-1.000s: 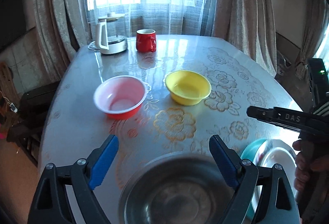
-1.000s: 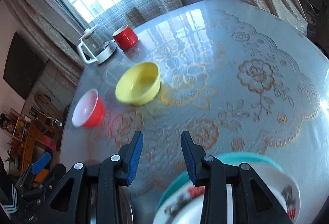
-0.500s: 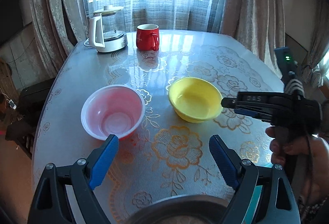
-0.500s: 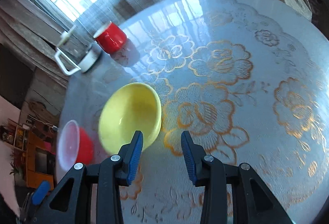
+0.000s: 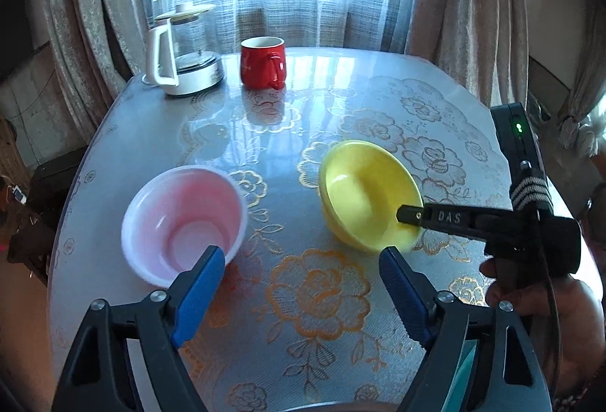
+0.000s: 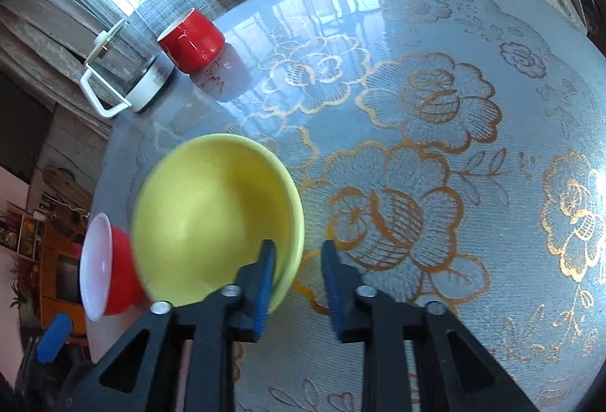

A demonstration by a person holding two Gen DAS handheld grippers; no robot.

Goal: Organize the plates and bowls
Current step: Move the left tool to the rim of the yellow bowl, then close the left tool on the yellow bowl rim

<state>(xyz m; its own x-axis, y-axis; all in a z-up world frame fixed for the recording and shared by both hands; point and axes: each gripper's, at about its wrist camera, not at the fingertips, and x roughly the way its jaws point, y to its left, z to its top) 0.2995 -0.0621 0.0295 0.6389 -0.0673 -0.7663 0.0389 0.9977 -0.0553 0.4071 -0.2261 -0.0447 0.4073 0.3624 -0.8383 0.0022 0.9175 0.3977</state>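
A yellow bowl [image 5: 363,192] sits mid-table and looks tipped and blurred. My right gripper [image 6: 297,253] straddles the near rim of the yellow bowl [image 6: 212,215], one finger inside and one outside. Its jaws are closing, and the outer pad still stands apart from the wall. In the left wrist view the right gripper [image 5: 409,215] reaches in from the right, held by a hand [image 5: 530,298]. A red bowl with a white inside [image 5: 181,222] [image 6: 110,260] stands left of the yellow one. My left gripper [image 5: 299,256] hovers wide above bare tablecloth, jaws closing slightly on nothing, its left fingertip just before the red bowl.
A red mug [image 5: 263,61] and a glass kettle with a white handle [image 5: 181,60] stand at the far edge by the curtained window. A sliver of a teal plate [image 5: 464,366] and a steel rim [image 5: 341,405] show at the bottom. The floral tablecloth [image 6: 435,109] stretches right.
Both grippers moved forward over the table; the steel bowl and the plates slid out of view. The right jaws narrowed and came down astride the yellow bowl's rim, which now looks tipped.
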